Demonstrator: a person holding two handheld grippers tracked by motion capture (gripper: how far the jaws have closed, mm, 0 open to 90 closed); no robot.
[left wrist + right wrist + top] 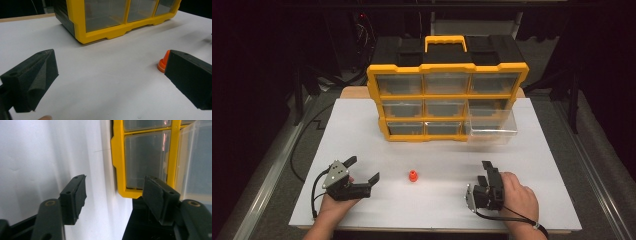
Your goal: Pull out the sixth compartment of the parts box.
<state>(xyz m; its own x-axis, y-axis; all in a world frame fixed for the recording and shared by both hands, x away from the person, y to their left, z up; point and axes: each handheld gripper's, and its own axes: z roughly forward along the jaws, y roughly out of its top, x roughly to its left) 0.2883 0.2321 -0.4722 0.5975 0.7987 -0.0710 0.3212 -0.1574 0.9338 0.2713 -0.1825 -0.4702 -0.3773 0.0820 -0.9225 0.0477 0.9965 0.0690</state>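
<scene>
A white table (437, 200) fills the middle of the high view, and at its far side stands a yellow organiser (447, 100) with three rows of clear drawers and a black top with a yellow handle. What lies inside the drawers is hard to make out through the plastic. The bottom right drawer (492, 127) is pulled out toward the person, and its clear walls blur into the table. The left gripper (362, 172) rests near the table's front left, jaws spread wide and holding nothing; in the left gripper view one jaw cuts off part of the small orange cone (163, 63). That cone (413, 175) stands alone on the table, between the two grippers and touching neither. The right gripper (489, 172) lies at the front right, rolled on its side, jaws apart with nothing between them.
</scene>
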